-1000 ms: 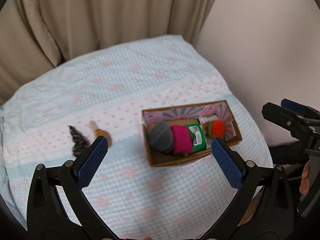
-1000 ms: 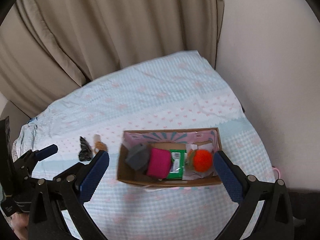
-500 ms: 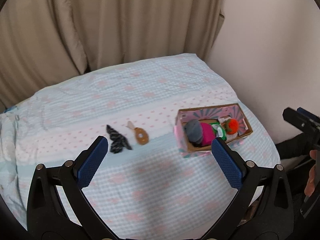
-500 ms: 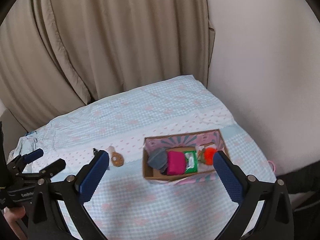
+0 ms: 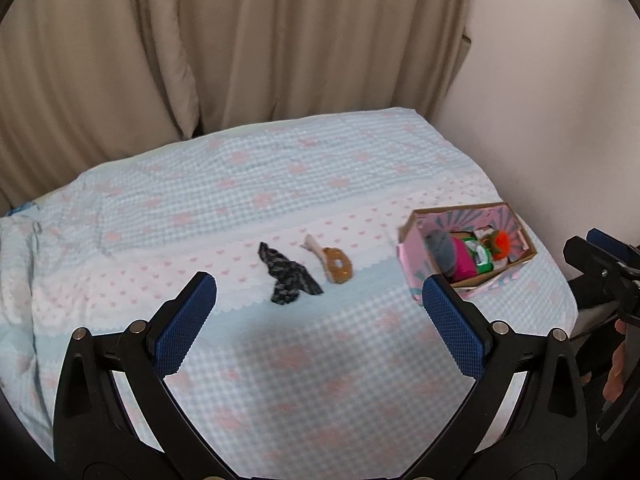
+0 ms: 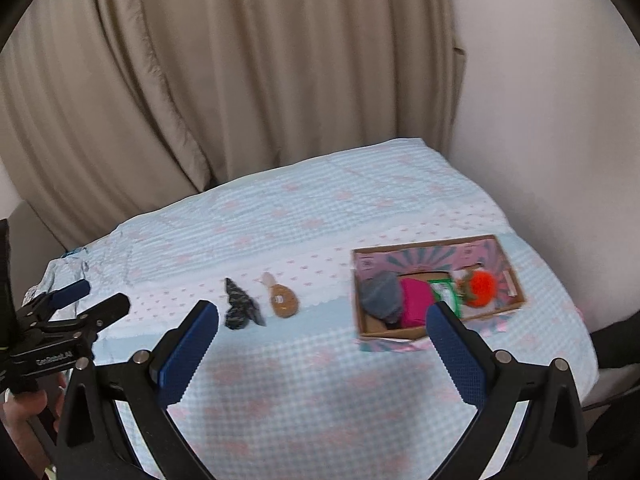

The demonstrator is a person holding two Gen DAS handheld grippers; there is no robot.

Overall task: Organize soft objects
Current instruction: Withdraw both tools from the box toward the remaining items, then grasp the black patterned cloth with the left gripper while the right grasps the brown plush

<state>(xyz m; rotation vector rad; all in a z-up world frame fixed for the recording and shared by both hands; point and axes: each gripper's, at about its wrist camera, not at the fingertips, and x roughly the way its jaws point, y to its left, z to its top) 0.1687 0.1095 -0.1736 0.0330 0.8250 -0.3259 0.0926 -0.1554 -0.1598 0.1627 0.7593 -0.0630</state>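
Cardboard box (image 6: 436,246) holds four soft items | dark fabric scrap (image 5: 286,274), brown plush toy (image 5: 338,266) left on bed (image 5: 320,360) | left claw (image 5: 320,322), right claw (image 6: 322,340) wide open, empty

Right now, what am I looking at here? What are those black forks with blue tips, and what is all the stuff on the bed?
There is no robot. A person holds a hand-operated clamp in each hand, and each clamp carries a wide-angle camera looking along its two blue-padded fingers. One picture looks out from the left gripper, the other from the right gripper. Both are open and hold nothing. Each view also catches the other clamp at its edge.

Below them lies a bed under a blue and pink checked cover. On it stands an open cardboard box holding a grey piece, a pink one, something green and an orange fluffy ball. Beside the box lie a dark patterned cloth and a small brown toy, not yet sorted.
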